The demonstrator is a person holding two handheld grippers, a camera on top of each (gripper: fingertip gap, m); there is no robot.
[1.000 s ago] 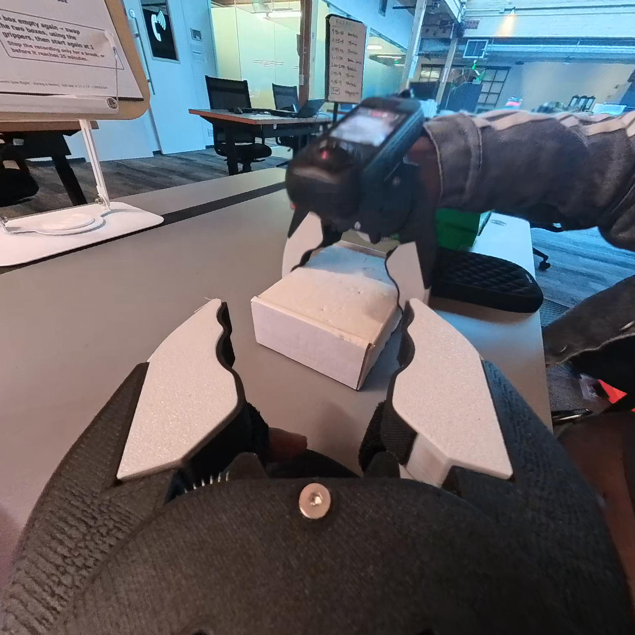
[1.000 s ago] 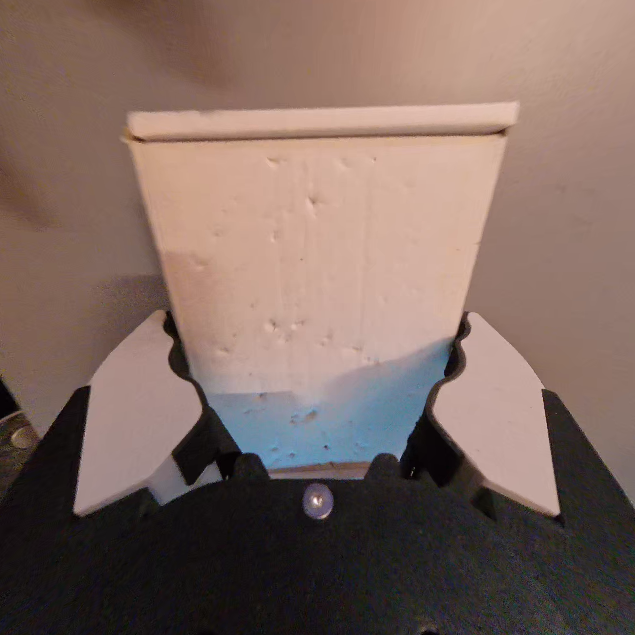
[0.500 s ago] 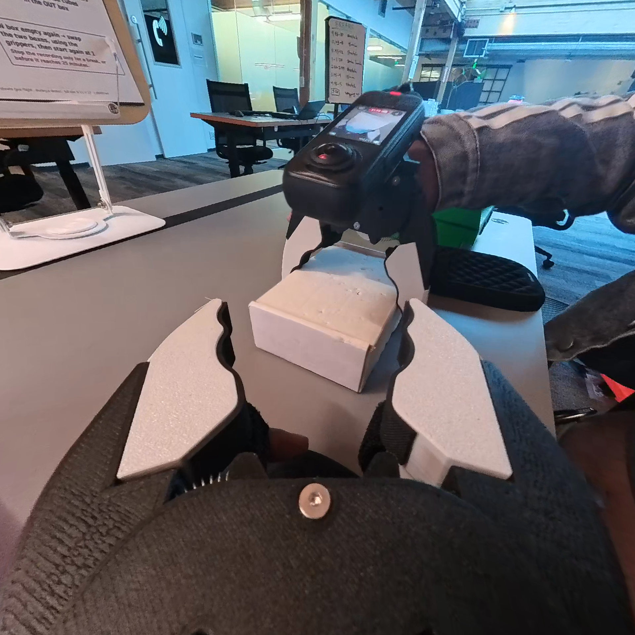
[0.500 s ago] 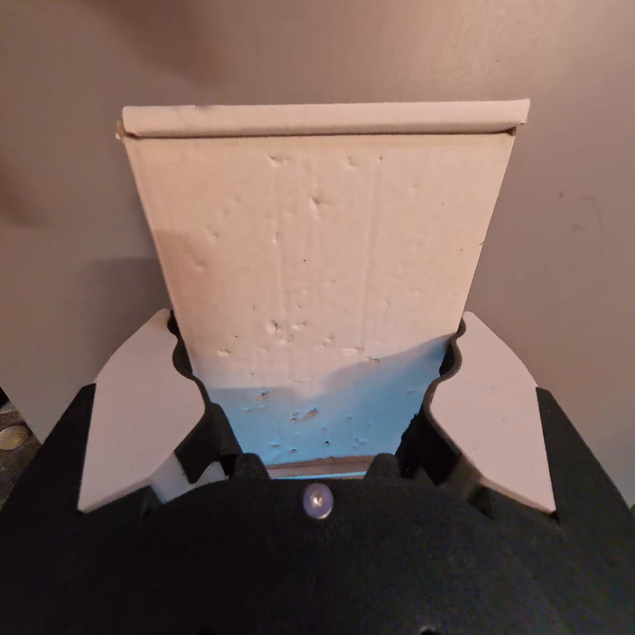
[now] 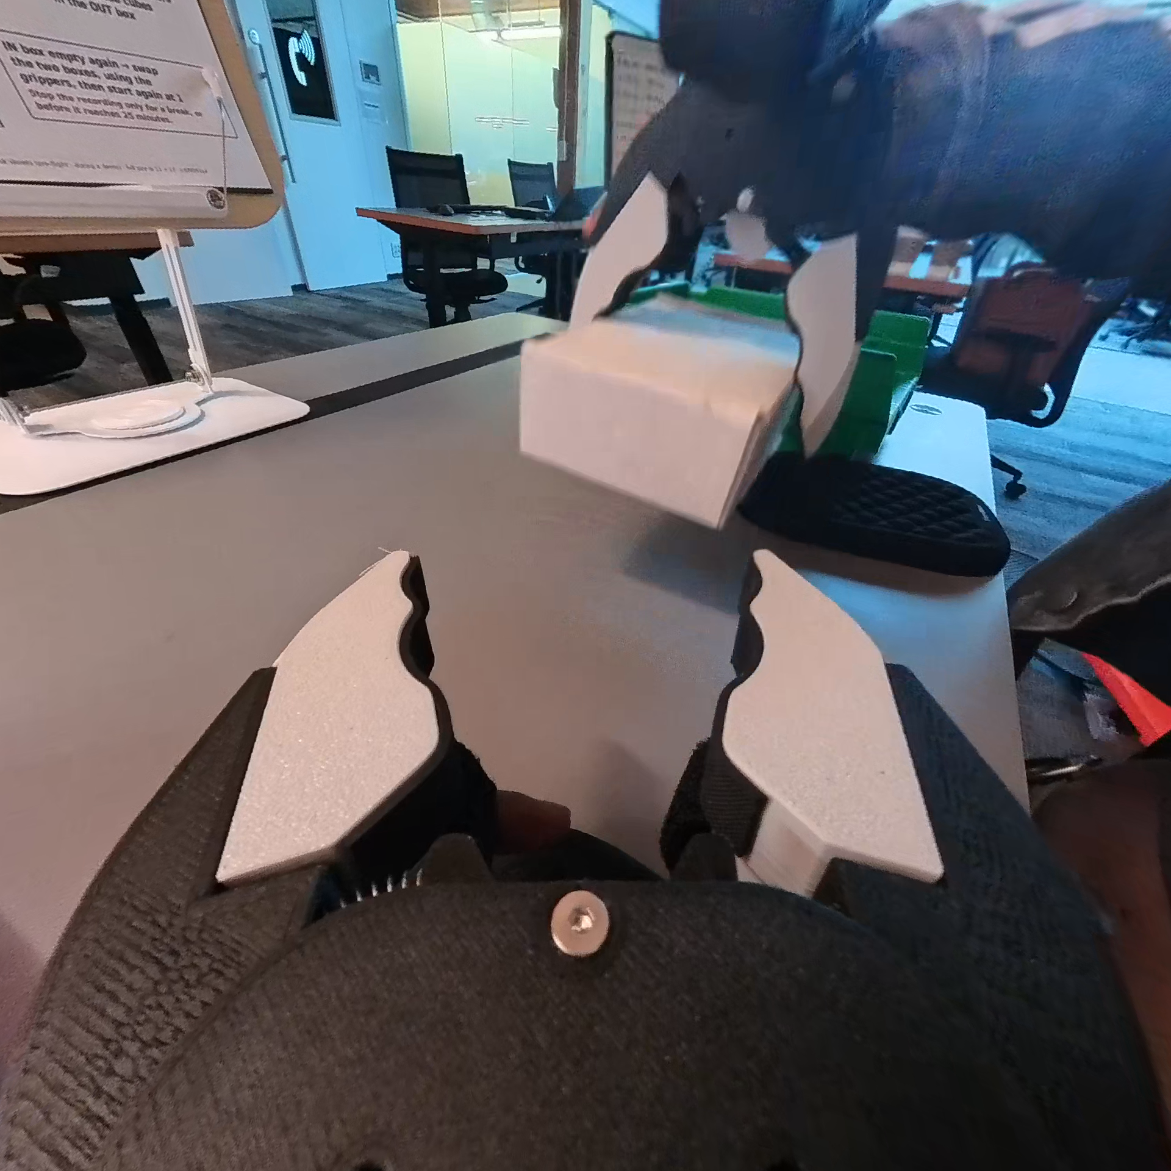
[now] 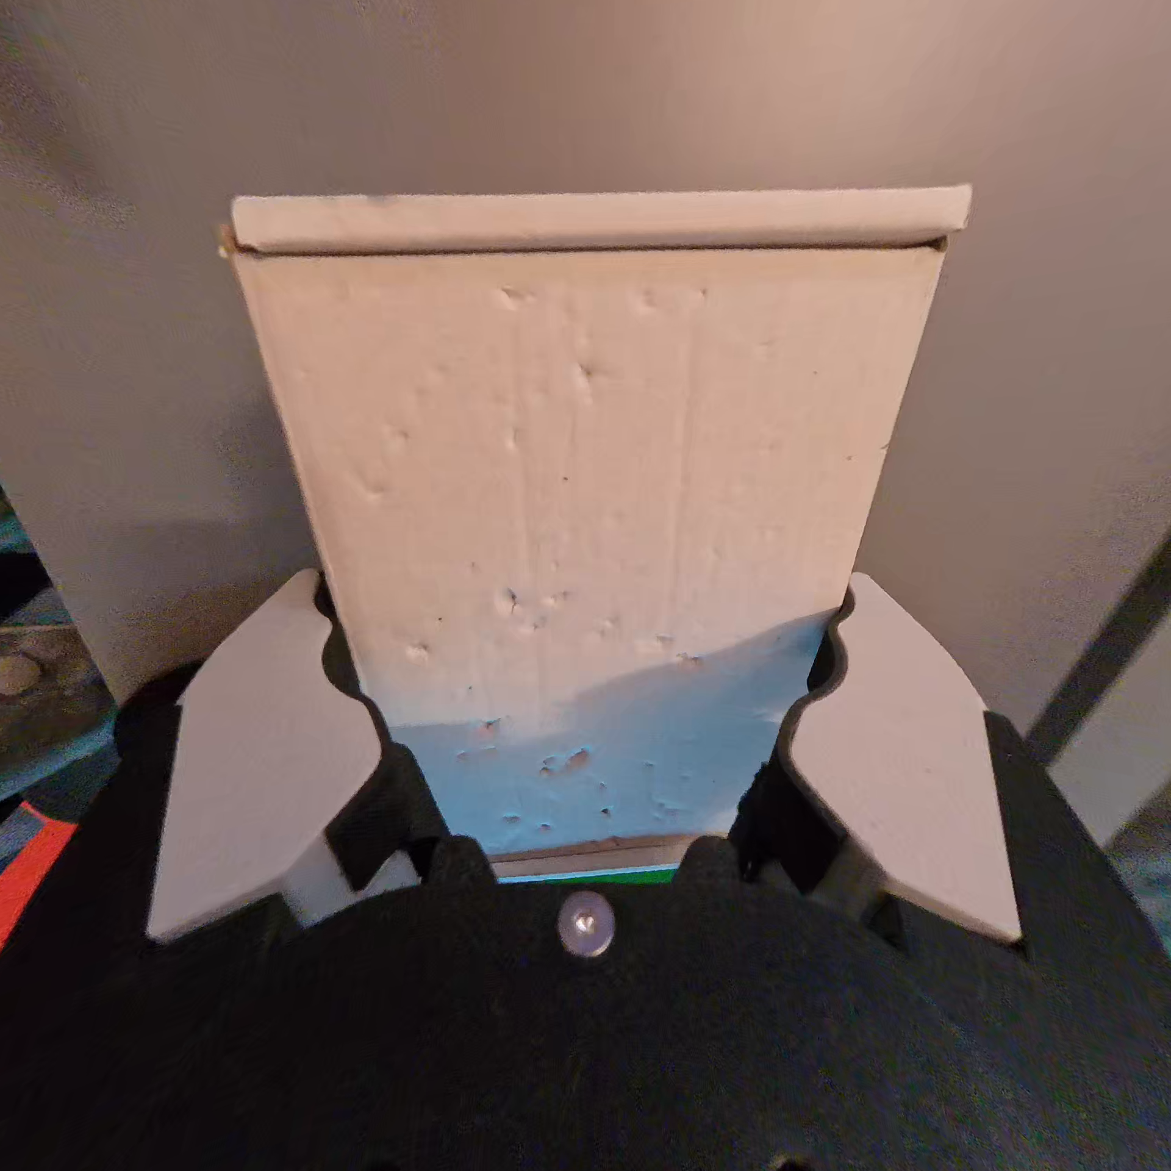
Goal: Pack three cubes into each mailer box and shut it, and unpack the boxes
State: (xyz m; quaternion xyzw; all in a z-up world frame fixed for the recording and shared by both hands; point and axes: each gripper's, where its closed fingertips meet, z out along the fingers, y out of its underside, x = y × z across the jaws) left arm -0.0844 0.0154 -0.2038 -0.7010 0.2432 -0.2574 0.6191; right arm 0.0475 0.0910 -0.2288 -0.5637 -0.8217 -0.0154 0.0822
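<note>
A closed white mailer box (image 5: 646, 412) hangs in the air above the grey table (image 5: 253, 570), held from above by my right gripper (image 5: 703, 304). In the right wrist view the box (image 6: 583, 475) fills the space between the two white fingers (image 6: 266, 710), which clamp its sides; the right gripper (image 6: 583, 589) is shut on it. My left gripper (image 5: 583, 564) is open and empty, low over the table, in front of and below the lifted box. No cubes show.
A green bin (image 5: 887, 361) stands behind the box at the table's far right. A black quilted pad (image 5: 881, 526) lies beside it. A white sign stand (image 5: 127, 412) is at the far left. A person's dark sleeve (image 5: 1014, 127) reaches in from the right. My right fingertips sit around 15 cm from my left ones.
The right gripper has lifted the mailer box off the table and carried it up and to the right. The left gripper has stayed open in place.
</note>
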